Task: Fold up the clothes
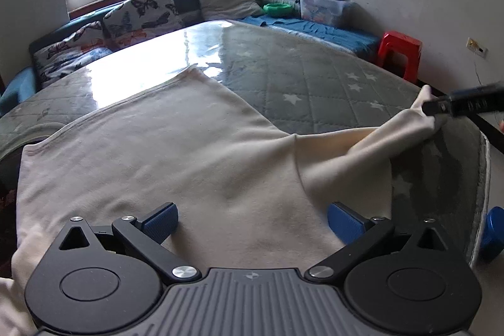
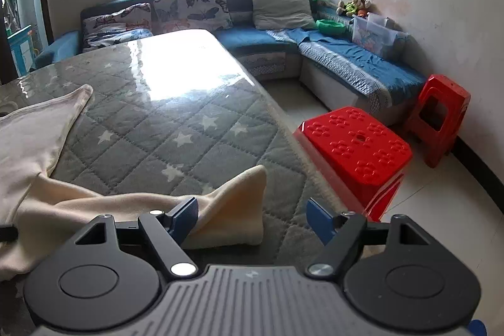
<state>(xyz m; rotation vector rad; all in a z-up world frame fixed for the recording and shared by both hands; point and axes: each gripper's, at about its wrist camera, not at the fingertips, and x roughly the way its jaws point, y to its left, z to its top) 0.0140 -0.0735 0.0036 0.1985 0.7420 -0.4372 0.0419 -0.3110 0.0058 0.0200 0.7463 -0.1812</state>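
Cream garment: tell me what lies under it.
The cream garment lies spread on a grey quilted cover with white stars, which shows around it under a glossy clear sheet. Whatever is directly beneath the cloth is hidden; its near edge hangs past the table's edge.

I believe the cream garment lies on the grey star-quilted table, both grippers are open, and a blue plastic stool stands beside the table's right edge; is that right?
Not quite: the stool beside the table is red, not blue, as the right wrist view shows. The rest holds: the cream garment lies on the grey star-quilted table, and the left gripper and right gripper both have their jaws apart.
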